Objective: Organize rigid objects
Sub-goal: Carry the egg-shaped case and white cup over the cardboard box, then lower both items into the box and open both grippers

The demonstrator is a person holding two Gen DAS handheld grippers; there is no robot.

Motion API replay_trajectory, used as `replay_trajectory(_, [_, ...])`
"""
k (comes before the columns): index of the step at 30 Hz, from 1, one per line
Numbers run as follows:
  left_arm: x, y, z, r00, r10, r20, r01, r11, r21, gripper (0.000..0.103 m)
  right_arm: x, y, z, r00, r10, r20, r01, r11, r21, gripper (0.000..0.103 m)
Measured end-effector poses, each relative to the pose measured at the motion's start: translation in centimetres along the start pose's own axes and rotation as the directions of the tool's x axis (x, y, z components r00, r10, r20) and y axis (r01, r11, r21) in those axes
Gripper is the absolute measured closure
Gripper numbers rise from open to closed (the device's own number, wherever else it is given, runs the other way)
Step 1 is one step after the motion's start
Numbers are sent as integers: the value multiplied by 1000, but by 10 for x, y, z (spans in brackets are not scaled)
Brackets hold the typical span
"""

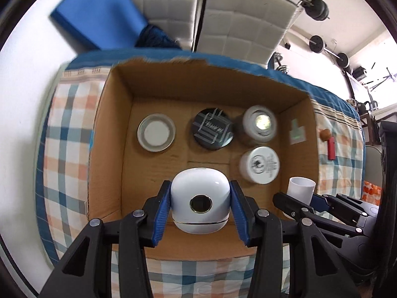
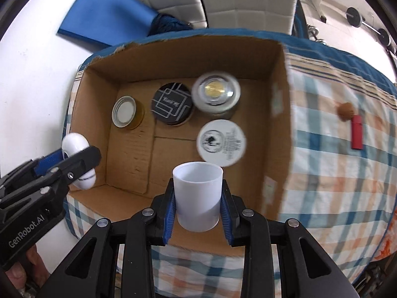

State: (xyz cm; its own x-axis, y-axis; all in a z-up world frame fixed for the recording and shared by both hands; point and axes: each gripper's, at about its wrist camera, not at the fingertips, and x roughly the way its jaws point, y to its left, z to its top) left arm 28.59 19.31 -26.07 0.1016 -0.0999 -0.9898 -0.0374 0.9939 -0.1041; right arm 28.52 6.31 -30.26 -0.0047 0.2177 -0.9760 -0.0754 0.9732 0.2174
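left gripper (image 1: 200, 207) clamped on a rounded white device (image 1: 200, 200) with a dark oval window, held over the near edge of the cardboard box (image 1: 111, 134); only the left view shows that window, the right view catches just the device's white side (image 2: 74, 146) behind the black finger. right gripper (image 2: 198, 203) clamped on a white plastic cup (image 2: 197, 196), open mouth up, above the box's near wall; the left view shows only the cup's rim (image 1: 301, 190) at the box's right side. inside the box: white-lidded jar (image 2: 221, 143) nearest, then a back row of silver-lidded jar (image 2: 124, 114), black patterned lid (image 2: 171, 103), and a taller jar with gold-centred cap (image 2: 216, 92). box sits on a plaid cloth (image 2: 330, 173). on the cloth right of the box, a brown ball (image 2: 345, 111) touching a red block (image 2: 357, 135). beyond, blue board (image 2: 106, 15) and white quilted chairs (image 2: 243, 2).
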Motion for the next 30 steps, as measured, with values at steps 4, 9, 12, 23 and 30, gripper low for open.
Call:
replay_trajectory(4, [36,28,9,995,-49,-82,45,998,-46,60,40,14,13,999,13,-41,-12,1000,23,70])
replay_trajectory(9, [77,45,20,981,-96,-166,85,994,-75,60,80,24,24,996,16,-83,-14,1000,26,69])
replay_trajectory(12, [97,54,28,970,-125,-208,105,989,-104,60,97,26,28,994,17,-107,-14,1000,28,69])
replay_trajectory(23, [114,62,37,959,-147,-244,118,985,-129,51,122,24,49,994,22,-108,-15,998,67,68])
replay_trajectory(30, [91,54,42,970,-150,-193,126,983,-133,23,119,21,52,993,22,-113,-14,997,73,59])
